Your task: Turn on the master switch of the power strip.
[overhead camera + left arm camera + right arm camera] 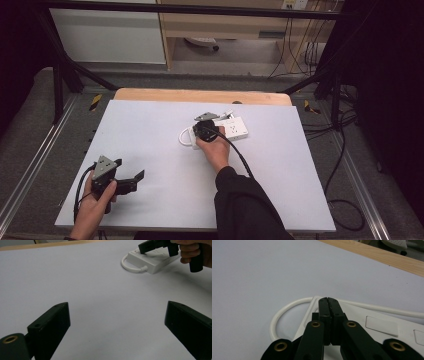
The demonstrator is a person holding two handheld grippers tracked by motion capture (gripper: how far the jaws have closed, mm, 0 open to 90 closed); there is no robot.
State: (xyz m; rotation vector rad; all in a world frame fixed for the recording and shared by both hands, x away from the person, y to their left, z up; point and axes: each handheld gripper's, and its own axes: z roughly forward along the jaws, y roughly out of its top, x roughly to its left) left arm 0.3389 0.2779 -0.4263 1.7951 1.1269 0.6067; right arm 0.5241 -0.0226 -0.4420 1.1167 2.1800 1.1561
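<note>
Pressing the power strip (234, 128) near the bench's (150, 130) far edge, the right claw (328, 301) has its jaws tight together, holding nothing. Push gently and straight down. The left claw (131, 181) waits apart near the front-left corner.

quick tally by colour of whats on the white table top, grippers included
white: 1, the power strip with its looped cord
black: 2, the left gripper with jaws apart, and the right gripper with jaws shut over the strip's end
total: 3
</note>
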